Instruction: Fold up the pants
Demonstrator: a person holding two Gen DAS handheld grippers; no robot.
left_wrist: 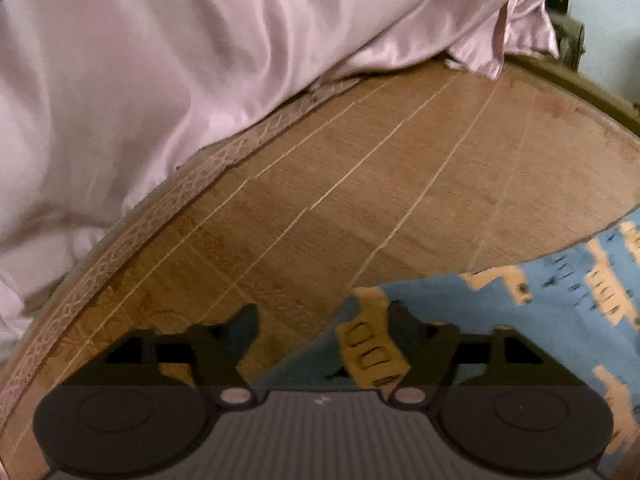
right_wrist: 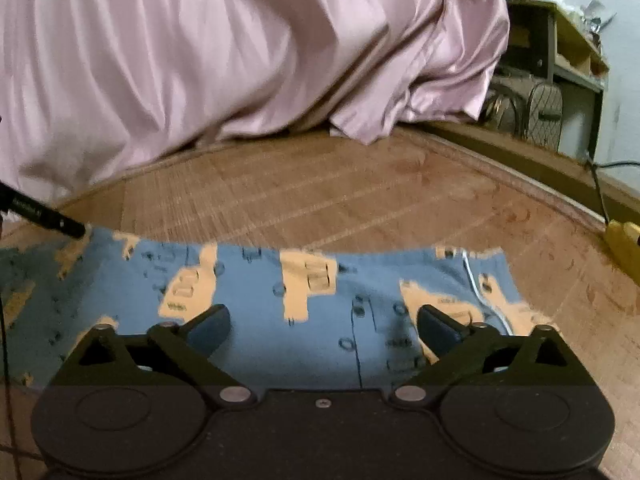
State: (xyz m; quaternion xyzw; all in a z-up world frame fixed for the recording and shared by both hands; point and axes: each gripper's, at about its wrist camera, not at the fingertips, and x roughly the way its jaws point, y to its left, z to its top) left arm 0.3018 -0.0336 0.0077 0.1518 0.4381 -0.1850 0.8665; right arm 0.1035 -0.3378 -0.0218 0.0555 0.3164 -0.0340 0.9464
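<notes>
The pants (right_wrist: 256,296) are blue with a cream and black print and lie flat on a woven bamboo mat (right_wrist: 320,192). In the right wrist view my right gripper (right_wrist: 322,330) is open, just above the cloth near its far edge. In the left wrist view my left gripper (left_wrist: 320,326) is open at the left corner of the pants (left_wrist: 520,320); its right finger lies over the cloth edge and its left finger is over bare mat (left_wrist: 360,168). The left gripper's finger (right_wrist: 44,220) shows at the pants' far left corner in the right wrist view.
A pink satin sheet (right_wrist: 240,48) hangs down along the mat's far side, also in the left wrist view (left_wrist: 160,60). A wooden shelf with baskets (right_wrist: 548,80) stands at the far right. A yellow object (right_wrist: 624,244) and a cable lie at the right edge.
</notes>
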